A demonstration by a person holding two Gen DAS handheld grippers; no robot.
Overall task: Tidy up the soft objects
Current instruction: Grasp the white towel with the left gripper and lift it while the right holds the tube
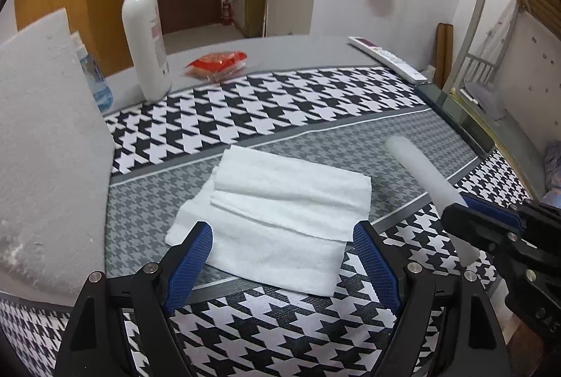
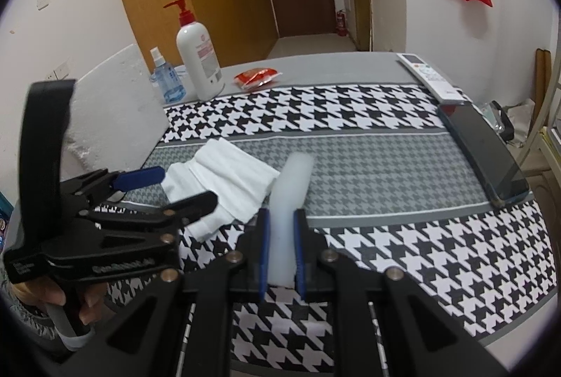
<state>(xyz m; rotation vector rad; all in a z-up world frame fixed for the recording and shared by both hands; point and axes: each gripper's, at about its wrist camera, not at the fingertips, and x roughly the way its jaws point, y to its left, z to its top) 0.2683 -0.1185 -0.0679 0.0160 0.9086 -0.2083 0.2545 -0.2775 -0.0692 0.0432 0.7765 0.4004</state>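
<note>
Holding a white foam roll (image 2: 292, 187) clamped in our right hand-held gripper (image 2: 282, 251) above the counter (image 2: 385, 166), we keep our left hand-held gripper (image 1: 282, 258) spread wide, empty, over the folded white cloth (image 1: 277, 212) lying mid-counter.

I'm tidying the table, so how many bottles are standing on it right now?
2. The tall white pump bottle with a red pump stands at the table's far left; the small clear blue spray bottle stands just left of it. Others may be hidden.
</note>
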